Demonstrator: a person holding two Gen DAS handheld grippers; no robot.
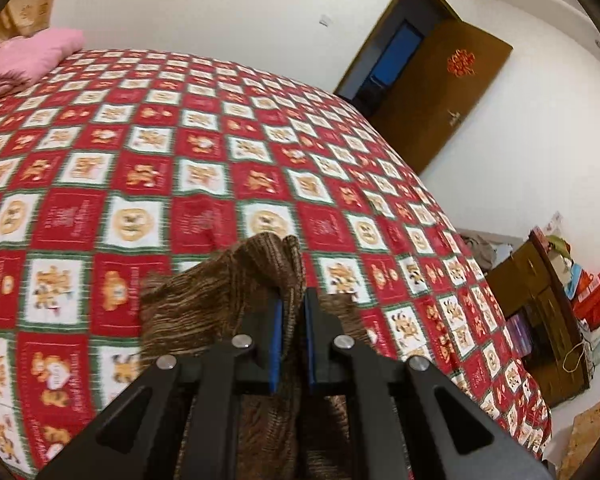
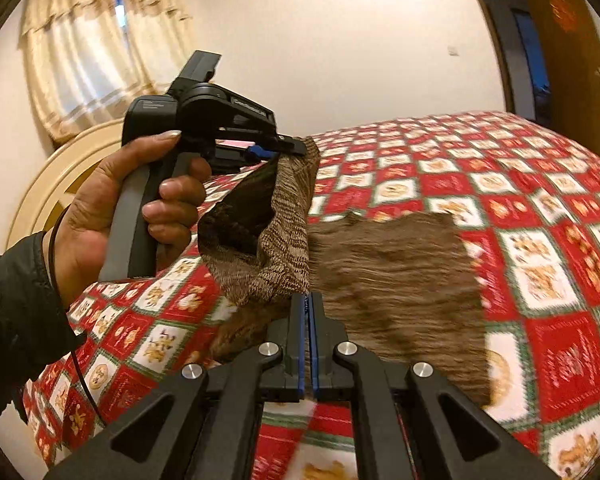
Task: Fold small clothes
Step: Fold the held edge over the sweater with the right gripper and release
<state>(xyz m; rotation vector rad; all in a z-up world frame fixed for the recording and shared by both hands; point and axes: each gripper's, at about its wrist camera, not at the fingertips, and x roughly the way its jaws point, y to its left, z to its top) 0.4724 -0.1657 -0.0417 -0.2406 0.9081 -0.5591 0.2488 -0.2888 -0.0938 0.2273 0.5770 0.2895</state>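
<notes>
- A brown knit garment (image 2: 396, 264) is seen lifted at one side above a bed (image 2: 540, 208) spread with a red, white and green checked cover, the rest of it lying flat on that cover.
- The left hand-held gripper (image 1: 291, 312) is shown pinching a bunched fold of the knit between its blue pads; a hand (image 2: 112, 216) is seen wrapped round its handle in the right wrist view.
- The right hand-held gripper (image 2: 310, 320) is pressed together on a thin edge of the same garment.
- Both corners appear to be held up so that the raised flap can be carried over the flat part, a fold judged to be under way.
- Open cover is left on the far side of the knit; a pink quilt (image 1: 24, 64) lies well apart at the bed's far corner.
- The bed's edge falls away on the right of the left wrist view, toward a cabinet (image 1: 540, 312) and a door (image 1: 440, 92).
</notes>
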